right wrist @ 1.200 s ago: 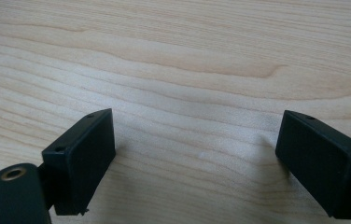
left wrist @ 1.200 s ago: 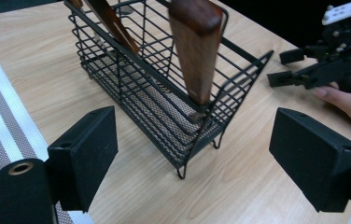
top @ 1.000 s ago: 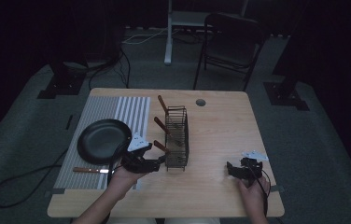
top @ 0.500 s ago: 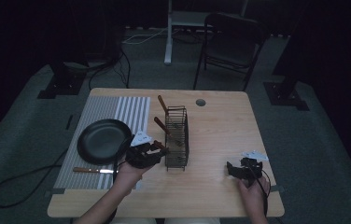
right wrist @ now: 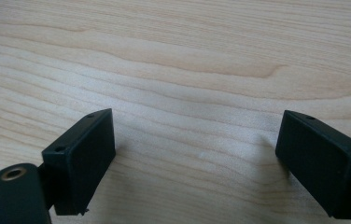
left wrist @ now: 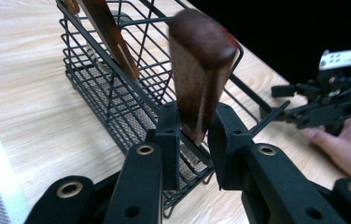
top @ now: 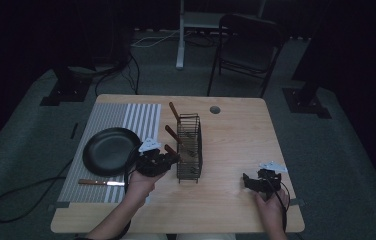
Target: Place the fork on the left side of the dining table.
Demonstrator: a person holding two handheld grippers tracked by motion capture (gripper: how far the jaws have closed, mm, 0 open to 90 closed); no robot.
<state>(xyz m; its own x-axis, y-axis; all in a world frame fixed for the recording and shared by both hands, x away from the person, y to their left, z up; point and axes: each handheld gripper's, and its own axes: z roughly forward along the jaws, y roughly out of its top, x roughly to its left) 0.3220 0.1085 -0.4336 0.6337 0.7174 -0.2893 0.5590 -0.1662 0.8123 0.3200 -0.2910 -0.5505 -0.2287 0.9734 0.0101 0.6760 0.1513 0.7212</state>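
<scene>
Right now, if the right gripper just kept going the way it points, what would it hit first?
Most likely the bare wooden table. The right gripper has its jaws open and nothing between them, and its own view shows plain wood ahead. In the high view it aims left, roughly toward the wire basket; depth is hard to judge.

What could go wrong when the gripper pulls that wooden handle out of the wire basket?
The left gripper pinches the wooden handle low, near one edge, so it might slip or twist. The wire basket is light and nothing holds it, so it might lift or tip. The other handles lean close and could get bumped.
</scene>
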